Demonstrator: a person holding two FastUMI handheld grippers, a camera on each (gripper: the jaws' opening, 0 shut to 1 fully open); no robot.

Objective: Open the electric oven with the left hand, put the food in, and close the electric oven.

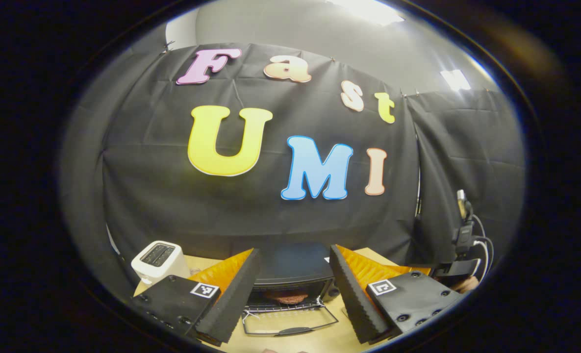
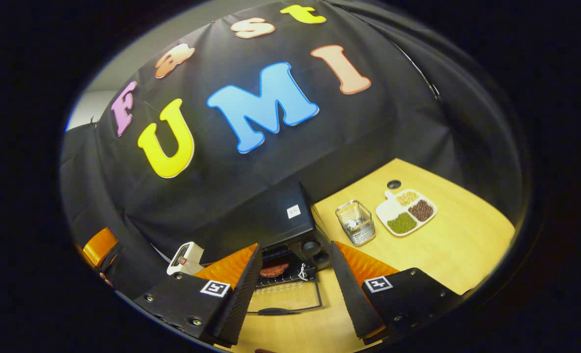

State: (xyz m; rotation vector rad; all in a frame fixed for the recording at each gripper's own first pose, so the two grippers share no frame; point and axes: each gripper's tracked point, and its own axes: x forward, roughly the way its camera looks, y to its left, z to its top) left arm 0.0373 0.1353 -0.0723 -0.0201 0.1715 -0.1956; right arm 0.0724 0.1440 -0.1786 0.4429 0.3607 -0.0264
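Note:
The black electric oven [image 1: 290, 267] [image 2: 270, 220] stands on the wooden table with its glass door [image 1: 290, 321] [image 2: 285, 296] folded down flat. A reddish-brown piece of food [image 1: 286, 296] [image 2: 274, 269] lies on the wire rack inside. My left gripper [image 1: 292, 294] hangs open in front of the oven, well back from the door, holding nothing. My right gripper [image 2: 292, 289] is open too, above the lowered door, with nothing between its fingers. The left gripper's orange body [image 2: 99, 250] shows at the far left of the right gripper view.
A white toaster [image 1: 158, 260] [image 2: 186, 257] stands left of the oven. To the oven's right are a clear glass container [image 2: 355, 221] and a white divided dish of beans [image 2: 407, 212]. Cables and a device [image 1: 467, 235] hang at the right wall.

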